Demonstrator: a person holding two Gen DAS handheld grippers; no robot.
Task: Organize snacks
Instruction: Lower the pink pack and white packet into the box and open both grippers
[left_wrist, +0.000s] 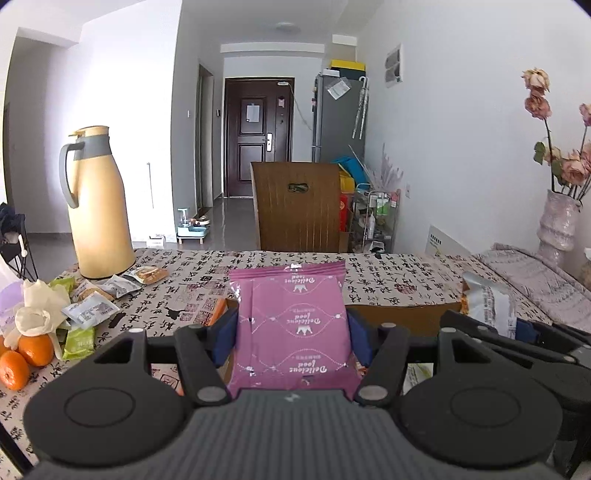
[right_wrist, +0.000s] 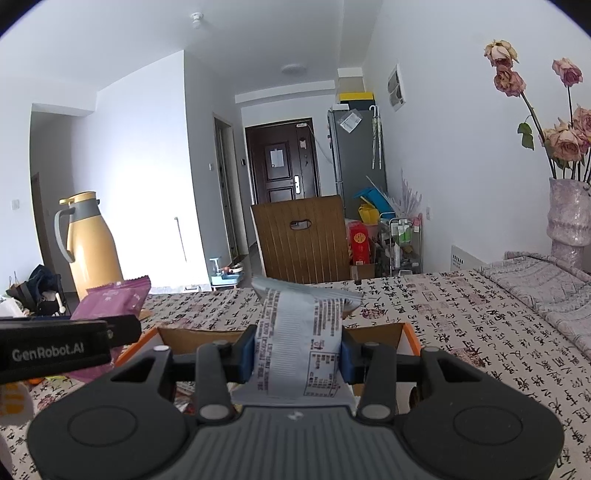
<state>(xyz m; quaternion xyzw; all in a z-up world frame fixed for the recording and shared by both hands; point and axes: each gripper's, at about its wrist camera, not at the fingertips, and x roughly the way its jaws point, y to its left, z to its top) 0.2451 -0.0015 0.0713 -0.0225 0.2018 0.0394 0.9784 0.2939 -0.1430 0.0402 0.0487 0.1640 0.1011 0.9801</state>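
While I am holding the pink snack packet (left_wrist: 291, 325) upright in my left tool (left_wrist: 291, 332), its blue pads (left_wrist: 225, 332) are pinching the packet from both sides, above the near edge of the cardboard box (left_wrist: 402, 317). My right tool (right_wrist: 297, 354) is clamping a silver snack packet (right_wrist: 299, 339) the same way, standing on end over the same box (right_wrist: 373, 338), whose orange-trimmed rim is showing on either side of the tool. What is lying inside the box is mostly hidden by the tools; only a few wrapper scraps are peeking out, too blurred to name.

Both packets are sitting squarely between the pads, reaching well past them toward the far wall.

Only the left view is showing the heap of loose snacks (left_wrist: 92, 299) and the oranges (left_wrist: 26, 358) lying on the desk (left_wrist: 388, 280) near the yellow thermos jug (left_wrist: 98, 206). The right view is showing the thermos (right_wrist: 92, 240) only from afar, and it is catching my left tool (right_wrist: 74, 347) from the side with its pink packet (right_wrist: 114, 299). A vase of dried roses (right_wrist: 569, 214) is standing at the right.
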